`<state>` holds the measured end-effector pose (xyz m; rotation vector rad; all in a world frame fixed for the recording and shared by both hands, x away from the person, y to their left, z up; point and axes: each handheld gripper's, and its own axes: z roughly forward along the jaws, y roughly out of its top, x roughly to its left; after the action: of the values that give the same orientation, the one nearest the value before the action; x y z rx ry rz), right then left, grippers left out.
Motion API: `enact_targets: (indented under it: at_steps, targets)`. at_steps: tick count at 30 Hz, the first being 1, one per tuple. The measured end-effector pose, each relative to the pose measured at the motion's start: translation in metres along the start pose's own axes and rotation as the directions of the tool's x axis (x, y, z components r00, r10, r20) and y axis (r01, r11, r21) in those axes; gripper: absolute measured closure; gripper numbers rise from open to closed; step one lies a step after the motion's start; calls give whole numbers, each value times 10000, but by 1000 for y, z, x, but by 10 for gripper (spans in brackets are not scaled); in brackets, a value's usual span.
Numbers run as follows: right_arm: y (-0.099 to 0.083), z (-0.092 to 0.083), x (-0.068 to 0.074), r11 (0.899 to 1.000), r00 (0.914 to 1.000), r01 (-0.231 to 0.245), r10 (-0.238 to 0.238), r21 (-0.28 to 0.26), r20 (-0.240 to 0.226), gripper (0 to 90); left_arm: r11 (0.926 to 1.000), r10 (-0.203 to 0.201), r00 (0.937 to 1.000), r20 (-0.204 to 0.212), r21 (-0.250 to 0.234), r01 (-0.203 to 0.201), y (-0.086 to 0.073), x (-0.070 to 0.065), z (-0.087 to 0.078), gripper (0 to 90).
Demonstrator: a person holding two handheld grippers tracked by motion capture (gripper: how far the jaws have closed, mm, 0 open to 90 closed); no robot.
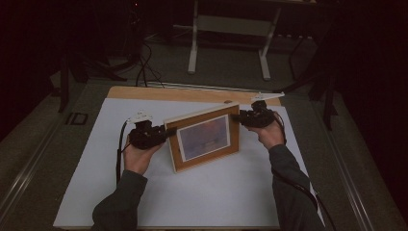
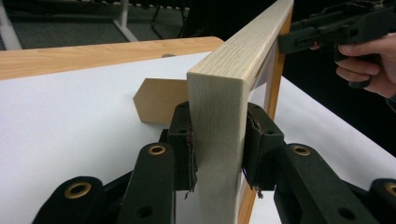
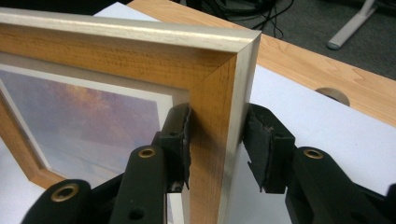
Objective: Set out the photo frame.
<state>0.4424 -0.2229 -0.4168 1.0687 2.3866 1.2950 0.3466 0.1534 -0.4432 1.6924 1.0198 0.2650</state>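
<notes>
The light wooden table (image 1: 144, 93) carries a large white rectangular sheet (image 1: 192, 192) that covers nearly all of its top, leaving a bare wooden strip along the 12 o'clock edge. Beyond that edge, a white metal desk frame (image 1: 231, 29) stands on the grey floor.

Near the middle of the sheet stands the rectangular light-wood picture frame with a purplish print behind glass (image 1: 204, 137). It is upright on its long lower edge, leaning slightly back, its face turned toward the person at 6 o'clock. In the left gripper view a flat brown back stand (image 2: 159, 100) shows behind the frame, touching the sheet.

The person's two grey sleeves come in from 6 o'clock, one on each side of the frame.

The left black two-jaw gripper (image 1: 166, 133) sits at the frame's 9 o'clock side. In its own view the pads press on both faces of the pale side rail, so it clamps the frame's edge at a middling width.

The right black two-jaw gripper (image 1: 236, 117) meets the frame at its 2 o'clock corner. In its own view the jaws straddle the side rail just below that corner: one pad lies against the front face, and the other stands at the back edge, where contact cannot be told.
</notes>
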Motion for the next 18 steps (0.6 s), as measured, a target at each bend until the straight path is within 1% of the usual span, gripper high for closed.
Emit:
enact_targets:
  at_steps: [4,7,8,10,12,18]
  targets:
    - [-2,-1,3,9999,9999,-76,75,65,152,612,10000,44,10000,-83,35,-44,2,1,1,677]
    - [-3,-2,4,9999,9996,-137,136,77,232,612,10000,23,10000,-65,55,-22,3,2,1,675]
    - [-5,-2,6,9997,9993,-226,223,94,304,612,10000,12,10000,-47,74,-12,3,3,2,675]
    - [-5,-2,6,9997,9992,-230,226,106,322,612,9999,-19,10000,-11,99,19,4,5,2,674]
    - [-9,-1,9,9994,9988,-247,236,247,440,613,9999,-61,10000,16,103,60,4,6,2,673]
    - [-16,0,11,9992,9987,-260,245,311,453,615,9999,13,9998,189,152,-16,5,11,1,675]
